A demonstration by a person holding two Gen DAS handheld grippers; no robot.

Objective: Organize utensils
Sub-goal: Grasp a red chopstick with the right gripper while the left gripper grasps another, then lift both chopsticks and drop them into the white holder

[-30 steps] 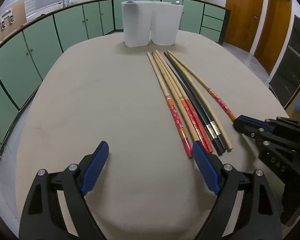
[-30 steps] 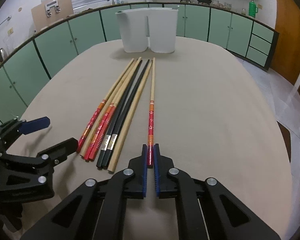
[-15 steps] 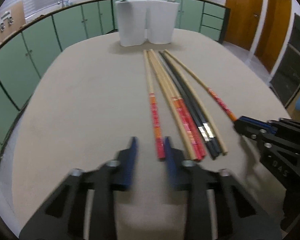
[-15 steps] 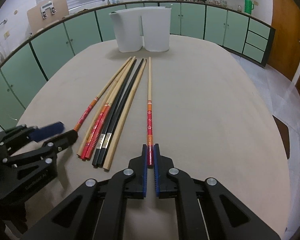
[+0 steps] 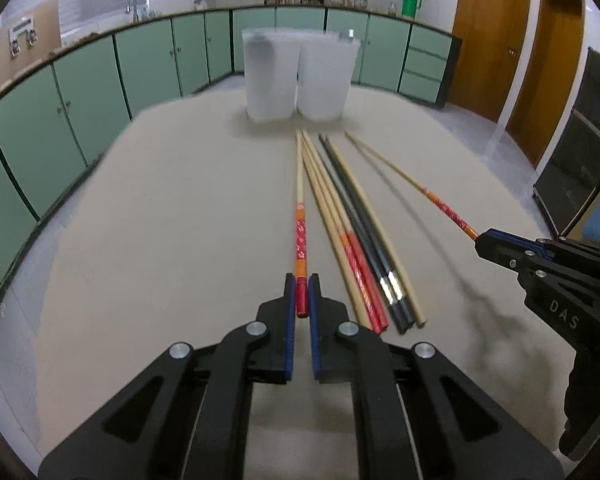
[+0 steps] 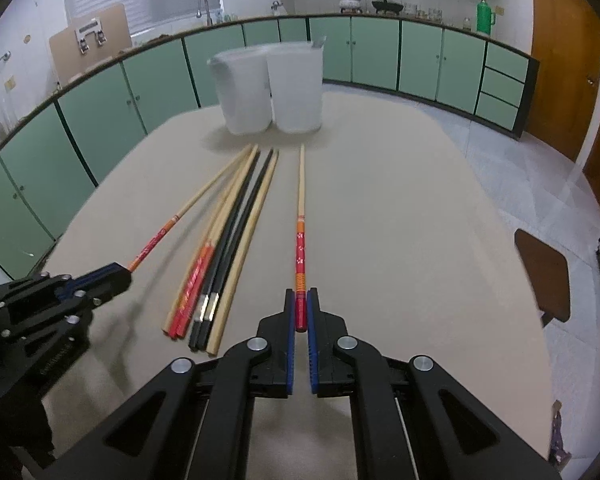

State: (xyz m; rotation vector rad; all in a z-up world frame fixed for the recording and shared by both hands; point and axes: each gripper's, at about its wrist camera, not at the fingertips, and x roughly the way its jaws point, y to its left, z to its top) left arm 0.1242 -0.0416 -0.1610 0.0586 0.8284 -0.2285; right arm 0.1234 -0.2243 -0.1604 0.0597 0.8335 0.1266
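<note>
Beige table [image 5: 160, 240]; left tool [image 5: 302, 292] clamps red-handled chopstick [image 5: 300, 216], right tool [image 6: 301, 304] clamps another chopstick [image 6: 301, 208].

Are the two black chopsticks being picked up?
No, the two black chopsticks lie on the table; each hand-held gripper holds a red-ended one.
</note>
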